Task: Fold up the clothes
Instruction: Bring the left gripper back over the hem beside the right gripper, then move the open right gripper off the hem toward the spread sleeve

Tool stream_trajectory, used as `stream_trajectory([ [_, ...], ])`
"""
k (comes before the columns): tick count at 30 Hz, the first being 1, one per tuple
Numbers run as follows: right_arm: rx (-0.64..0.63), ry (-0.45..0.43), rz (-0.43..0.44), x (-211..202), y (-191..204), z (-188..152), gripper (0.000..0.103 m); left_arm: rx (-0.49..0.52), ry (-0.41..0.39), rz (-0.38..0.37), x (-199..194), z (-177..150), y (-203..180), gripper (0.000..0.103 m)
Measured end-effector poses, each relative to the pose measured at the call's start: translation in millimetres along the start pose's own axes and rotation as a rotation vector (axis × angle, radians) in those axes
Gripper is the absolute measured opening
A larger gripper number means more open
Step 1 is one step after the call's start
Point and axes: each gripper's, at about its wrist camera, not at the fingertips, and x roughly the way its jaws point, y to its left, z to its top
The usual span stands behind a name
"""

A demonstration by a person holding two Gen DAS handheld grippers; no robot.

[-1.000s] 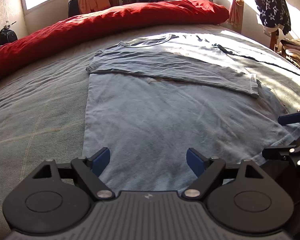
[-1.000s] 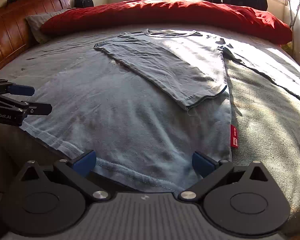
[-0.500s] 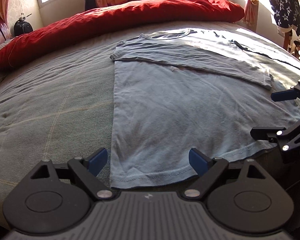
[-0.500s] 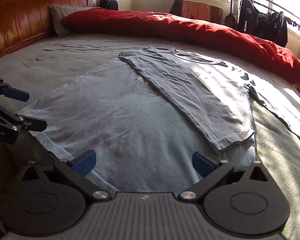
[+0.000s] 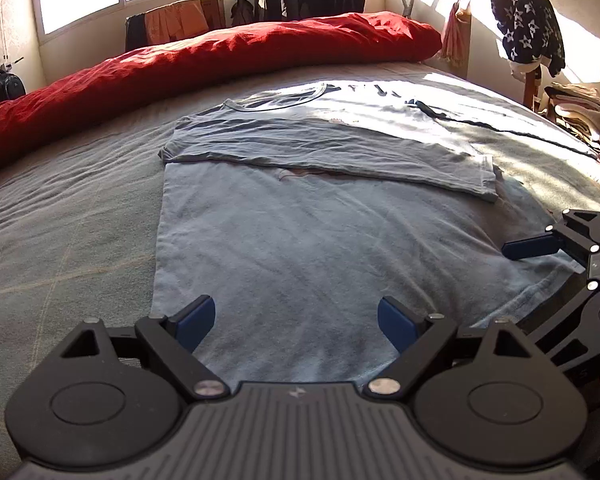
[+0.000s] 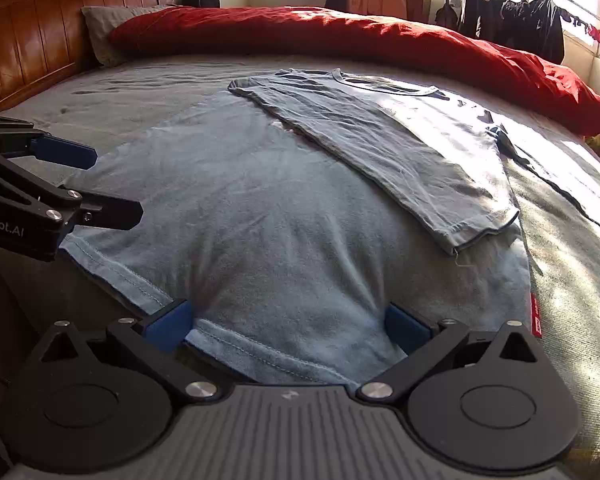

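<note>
A light blue T-shirt (image 5: 300,248) (image 6: 280,220) lies flat on the grey bed sheet (image 5: 60,220), collar toward the far side. One side with its sleeve is folded over the body (image 5: 320,148) (image 6: 400,152). My left gripper (image 5: 296,320) hovers open over the shirt's lower left part, and the hem is hidden under it. My right gripper (image 6: 288,326) stands open at the hem, with the stitched edge lying between its blue pads. Each gripper shows in the other's view: right gripper (image 5: 540,284), left gripper (image 6: 112,186), both with jaws apart.
A red duvet (image 5: 220,60) is bunched along the far side of the bed. A wooden headboard (image 6: 28,40) and grey pillow (image 6: 108,24) are at the left. A black cord (image 5: 500,128) crosses the sheet. A chair with a starry garment (image 5: 528,28) and stacked clothes (image 5: 580,108) stands to the right.
The left gripper drew back to the shirt's hem corner, then came forward over the shirt again. The right gripper shifted along the hem and rolled a little. Both stay open; the shirt has not moved.
</note>
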Motion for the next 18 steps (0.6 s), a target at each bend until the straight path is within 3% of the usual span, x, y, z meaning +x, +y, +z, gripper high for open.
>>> stream_trajectory([
  [3,-0.008,0.015,0.009,-4,-1,-1,0.103,-0.02,0.048,-0.004,7,-12,3,0.09],
  [6,-0.021,0.04,0.028,-12,-4,3,0.103,-0.058,0.045,-0.016,3,-18,12,0.094],
  [10,0.022,-0.038,0.067,-21,-22,25,0.103,-0.082,0.062,-0.011,5,-18,18,0.097],
  [14,0.036,-0.083,0.008,-3,-45,55,0.103,-0.079,0.071,0.001,5,-17,16,0.098],
  [18,0.134,-0.029,0.041,27,-75,63,0.103,-0.087,0.07,0.009,1,-15,20,0.098],
])
